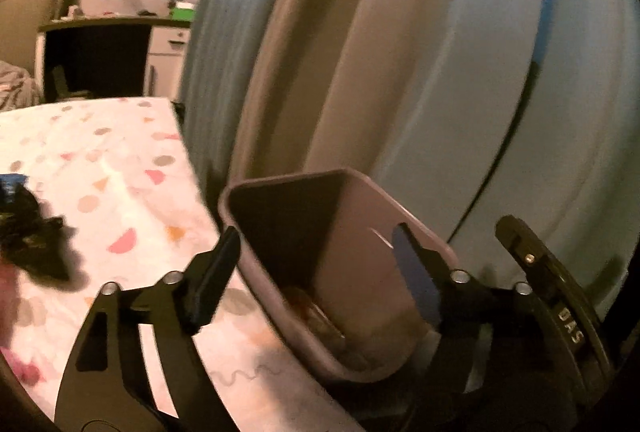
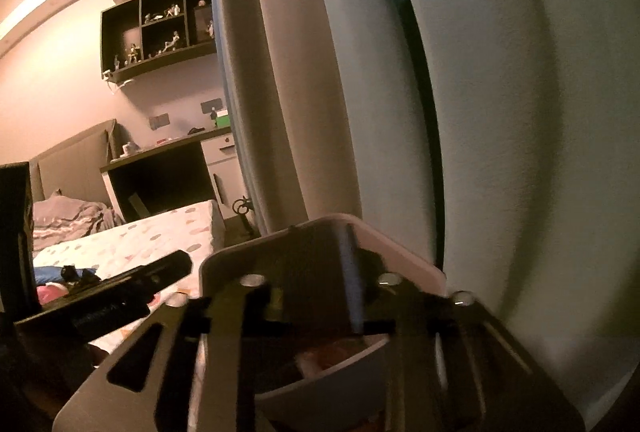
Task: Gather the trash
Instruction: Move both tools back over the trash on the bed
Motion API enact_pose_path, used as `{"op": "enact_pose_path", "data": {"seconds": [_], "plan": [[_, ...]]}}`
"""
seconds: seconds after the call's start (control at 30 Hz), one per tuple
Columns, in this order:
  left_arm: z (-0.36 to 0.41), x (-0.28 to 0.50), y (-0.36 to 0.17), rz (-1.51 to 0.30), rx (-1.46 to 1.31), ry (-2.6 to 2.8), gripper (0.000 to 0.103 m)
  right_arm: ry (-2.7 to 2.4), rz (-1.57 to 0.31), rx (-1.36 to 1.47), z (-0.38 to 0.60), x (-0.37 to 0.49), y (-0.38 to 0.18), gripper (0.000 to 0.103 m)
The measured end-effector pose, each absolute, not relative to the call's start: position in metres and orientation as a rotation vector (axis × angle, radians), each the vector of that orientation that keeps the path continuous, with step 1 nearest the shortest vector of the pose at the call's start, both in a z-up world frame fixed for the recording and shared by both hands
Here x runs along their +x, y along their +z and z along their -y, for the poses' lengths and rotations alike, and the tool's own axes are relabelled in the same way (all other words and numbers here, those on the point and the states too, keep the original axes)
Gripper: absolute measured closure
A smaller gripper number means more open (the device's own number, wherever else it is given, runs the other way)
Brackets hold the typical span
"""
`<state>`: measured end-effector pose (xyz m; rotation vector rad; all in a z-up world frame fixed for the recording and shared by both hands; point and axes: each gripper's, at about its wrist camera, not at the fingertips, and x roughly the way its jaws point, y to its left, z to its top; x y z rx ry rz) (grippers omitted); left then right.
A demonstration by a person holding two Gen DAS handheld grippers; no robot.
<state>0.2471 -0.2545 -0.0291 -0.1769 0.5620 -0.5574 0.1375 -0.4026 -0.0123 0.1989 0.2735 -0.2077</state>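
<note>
I keep the pale pink rectangular plastic bin, wrappers at its bottom, beside the patterned bed for dropping trash: the left gripper spreads wide across its rim, and the right gripper stands narrower at its near wall, grip unclear.

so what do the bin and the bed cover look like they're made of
Bin: most likely moulded plastic, smooth pale pink with a soft sheen, thin walls and a rounded rolled rim. Bed cover: looks like woven fabric, matte white with printed pastel shapes, lying slightly rumpled.
</note>
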Motion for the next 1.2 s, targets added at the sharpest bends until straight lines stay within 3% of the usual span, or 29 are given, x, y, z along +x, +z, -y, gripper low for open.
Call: {"op": "enact_pose_path", "data": {"seconds": [0.17,0.27,0.53,1.2], "plan": [[0.235,0.218,-0.016,-0.499,-0.142,-0.443,0.015,-0.193,-0.250,0.187,0.389,0.120,-0.008,0.039],[0.216,0.196,-0.009,-0.464,-0.133,-0.387,0.012,-0.159,-0.246,0.168,0.373,0.107,-0.006,0.031],[0.145,0.144,-0.004,-0.444,-0.143,-0.258,0.011,-0.065,-0.225,0.119,0.325,0.082,-0.002,0.024],[-0.041,0.081,-0.040,-0.489,-0.192,0.109,0.011,0.234,-0.346,0.038,0.189,0.090,-0.015,0.024]]}}
